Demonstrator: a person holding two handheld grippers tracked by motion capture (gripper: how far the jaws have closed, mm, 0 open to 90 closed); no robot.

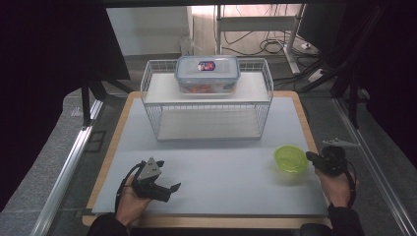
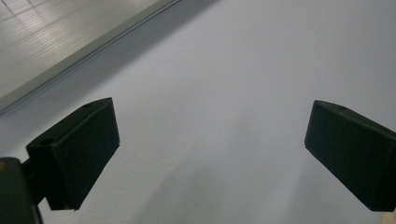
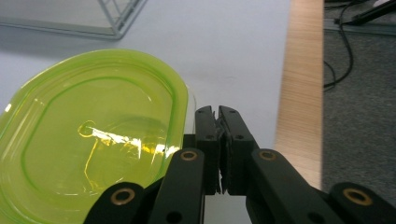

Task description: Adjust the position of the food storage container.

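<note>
Closed black jaws of the right gripper (image 3: 219,140) sit just beside the near rim of the lime-green translucent lid (image 3: 88,140), pressed together on nothing. That lid lies flat at the right of the grey table mat (image 1: 216,162); the left gripper (image 1: 164,189) rests apart at the left, jaws spread wide. Judging by this, the approach is under way, and the next move needs the right jaws opened and slid over the lid's rim.

Black two-jaw left tool (image 1: 167,189) w/ grey triangular plate, black right tool (image 3: 218,116) w/ brass rivets, dark sleeves, black cables
</note>
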